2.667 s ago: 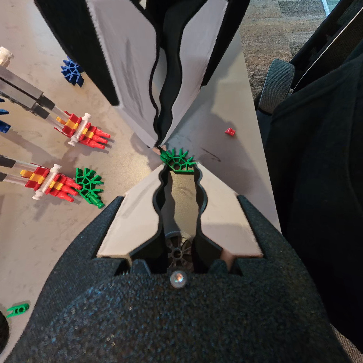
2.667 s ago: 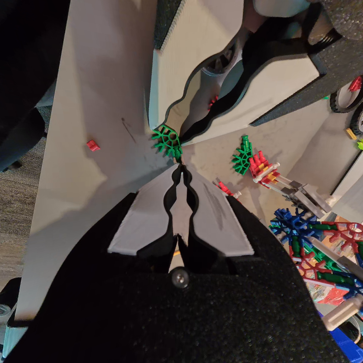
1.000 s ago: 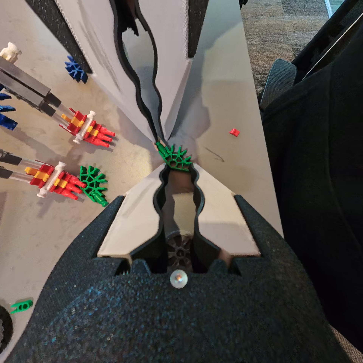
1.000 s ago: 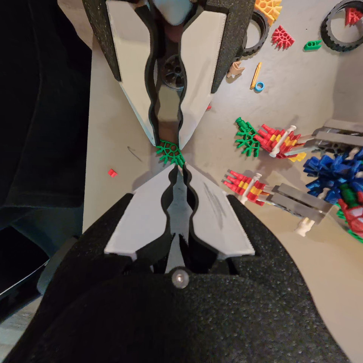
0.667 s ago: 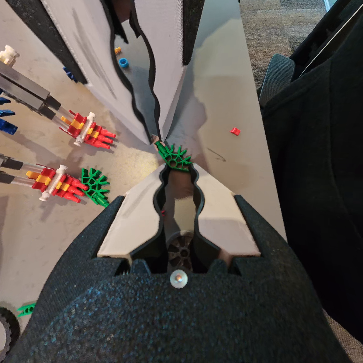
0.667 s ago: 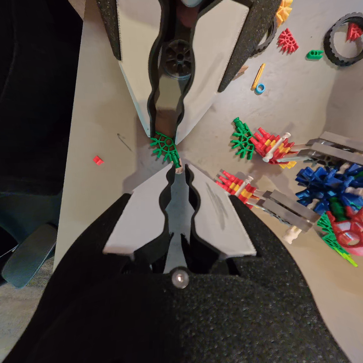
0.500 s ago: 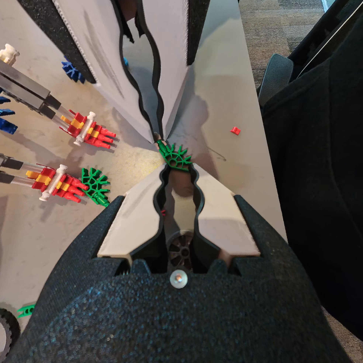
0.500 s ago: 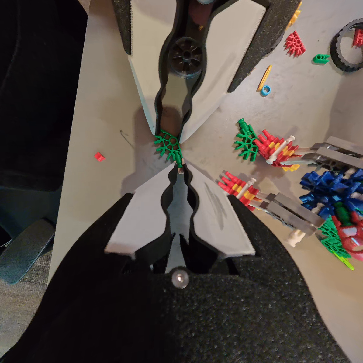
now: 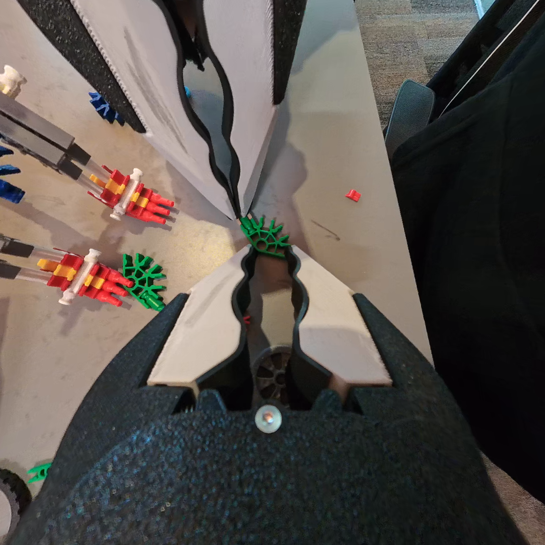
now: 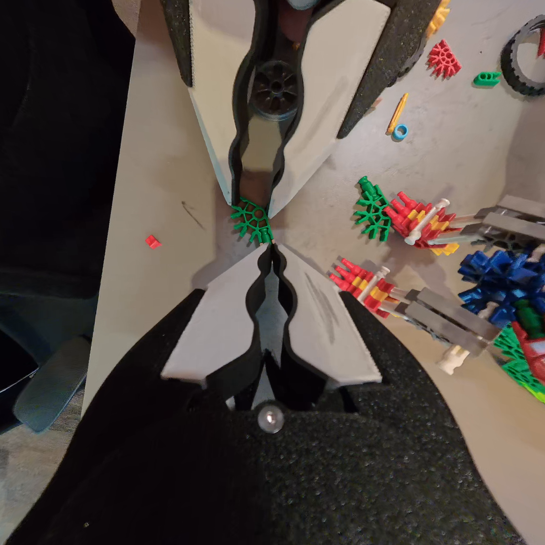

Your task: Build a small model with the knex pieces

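Left gripper (image 9: 267, 250) clamped on green connector (image 9: 265, 239), held at the tips above table (image 9: 339, 147). Right gripper (image 10: 271, 244) comes in from 12 o'clock in the left view, its tips pinched together on a small tan rod end at the green stub on the connector's 11 o'clock edge. Second green connector (image 9: 143, 278) at 9 o'clock, joined to red rod bundle (image 9: 88, 278). Red chip (image 9: 353, 194) at 2 o'clock.
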Available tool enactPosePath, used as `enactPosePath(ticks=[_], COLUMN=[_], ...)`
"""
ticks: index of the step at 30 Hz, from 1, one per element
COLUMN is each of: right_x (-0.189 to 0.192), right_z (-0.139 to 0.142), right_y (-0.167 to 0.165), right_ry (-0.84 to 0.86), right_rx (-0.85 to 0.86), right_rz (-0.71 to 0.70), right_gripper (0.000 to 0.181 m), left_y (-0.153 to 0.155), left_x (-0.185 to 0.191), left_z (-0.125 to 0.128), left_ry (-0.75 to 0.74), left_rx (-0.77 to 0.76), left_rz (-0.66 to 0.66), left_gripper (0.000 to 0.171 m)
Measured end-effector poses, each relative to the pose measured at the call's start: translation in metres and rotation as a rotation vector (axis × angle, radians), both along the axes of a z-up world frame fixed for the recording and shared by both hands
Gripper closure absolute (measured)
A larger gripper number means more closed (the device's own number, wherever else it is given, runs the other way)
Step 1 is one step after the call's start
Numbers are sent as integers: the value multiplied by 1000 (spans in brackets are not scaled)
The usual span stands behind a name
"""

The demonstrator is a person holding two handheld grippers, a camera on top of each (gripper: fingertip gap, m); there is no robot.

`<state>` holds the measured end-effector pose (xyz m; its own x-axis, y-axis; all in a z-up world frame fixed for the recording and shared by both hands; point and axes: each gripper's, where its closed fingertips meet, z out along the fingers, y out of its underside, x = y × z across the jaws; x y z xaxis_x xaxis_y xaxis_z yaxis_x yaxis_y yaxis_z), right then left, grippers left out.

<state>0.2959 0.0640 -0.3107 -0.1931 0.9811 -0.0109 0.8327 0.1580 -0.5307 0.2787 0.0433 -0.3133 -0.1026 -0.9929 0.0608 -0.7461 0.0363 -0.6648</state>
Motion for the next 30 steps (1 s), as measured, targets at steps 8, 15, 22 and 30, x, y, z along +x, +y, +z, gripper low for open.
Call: enactPosePath(ticks=[8, 15, 22, 30], right_x=[9, 3, 2, 0], right_z=[12, 2, -3, 14], right_y=[6, 2, 2, 2], right_ry=[39, 60, 45, 130], right_rx=[-86, -13, 62, 249], right_rz=[-142, -194, -153, -200], right_gripper=[159, 159, 171, 172], left_y=[2, 1, 0, 7], left_x=[-3, -2, -2, -10], left_z=[0, 0, 1, 13], left_ry=[27, 18, 34, -2], left_rx=[7, 26, 70, 46], left_rz=[27, 25, 29, 137], left_gripper=[152, 152, 152, 139])
